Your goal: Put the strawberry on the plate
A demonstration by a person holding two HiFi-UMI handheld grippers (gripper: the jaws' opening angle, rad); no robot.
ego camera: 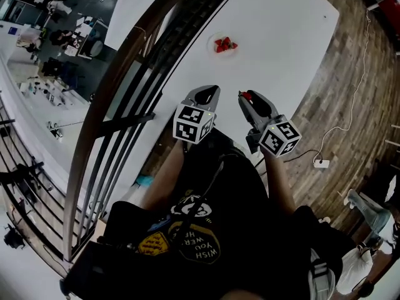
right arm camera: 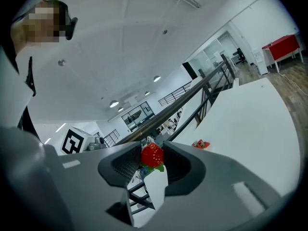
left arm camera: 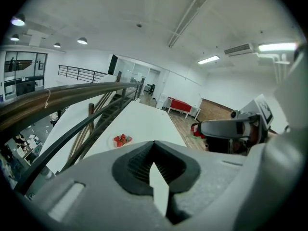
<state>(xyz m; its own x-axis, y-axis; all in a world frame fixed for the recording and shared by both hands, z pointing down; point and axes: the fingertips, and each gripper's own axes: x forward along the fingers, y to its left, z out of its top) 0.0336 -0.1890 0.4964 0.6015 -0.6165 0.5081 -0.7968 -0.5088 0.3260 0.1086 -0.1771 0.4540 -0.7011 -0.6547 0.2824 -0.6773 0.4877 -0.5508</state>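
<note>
- Right tongs (right arm camera: 153,163) are clamped on one strawberry (right arm camera: 152,154), which is pinched by its sides between the dark ribbed pads.
- Strawberry is bright red and glossy, with a skin dotted with small seeds. In the right gripper view the rounded body sits up and the green leaf cap hangs at the bottom. It looks whole, with no visible damage.
- It is off the desk (ego camera: 284,39), held in the air at the tips of the tongs. In the head view it shows as a small red dot at the front of the right tongs, over the near end of the desk.
- Left tongs (left arm camera: 154,147) have their pads together at the tips with nothing between them. They are held level beside the right tongs, close but apart.
- Plate (ego camera: 212,40) is small and pale. It sits on the white desk well ahead of both tongs, near the desk edge on the railing side.
- The plate already carries a few red strawberries with green bits, bunched in the middle. I cannot tell the exact count.
- The desk top around the plate is plain white.
- Dark railing (ego camera: 119,99) with a brown handrail runs along the left of the desk. Wood floor (ego camera: 350,86) is on the right.
- Marker cube (ego camera: 193,124) sits at the rear of the left tongs, and the right tongs carry one too.
</note>
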